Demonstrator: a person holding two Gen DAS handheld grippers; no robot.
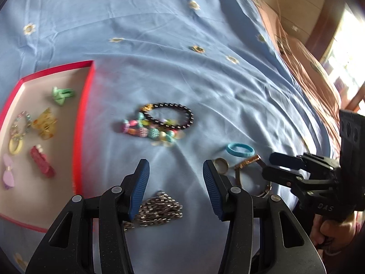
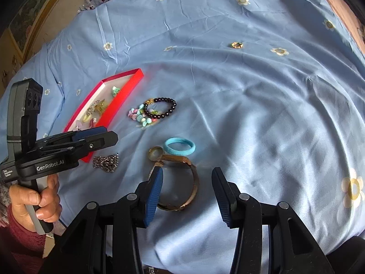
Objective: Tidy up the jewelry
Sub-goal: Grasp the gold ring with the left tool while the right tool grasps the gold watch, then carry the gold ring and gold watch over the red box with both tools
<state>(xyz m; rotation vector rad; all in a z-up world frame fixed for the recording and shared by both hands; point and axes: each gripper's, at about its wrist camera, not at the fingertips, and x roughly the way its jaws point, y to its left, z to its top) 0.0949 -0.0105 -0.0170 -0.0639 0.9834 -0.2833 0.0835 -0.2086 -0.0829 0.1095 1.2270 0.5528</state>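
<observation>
Wrinkled blue floral bedsheet (image 2: 251, 114) underneath.

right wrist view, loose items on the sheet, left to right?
Silver chain → colorful bead cluster → black bead bracelet → blue hair tie → small ring. Gold watch left out; it overlaps several.

left wrist: low, near bedsheet (image 1: 159, 34) | right wrist: higher | shared: black bead bracelet (image 2: 162, 107)

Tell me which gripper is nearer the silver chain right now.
Left. The left gripper hovers open right over the silver chain, which lies between its fingers. The right gripper is open farther off, over the gold watch beside it.
</observation>
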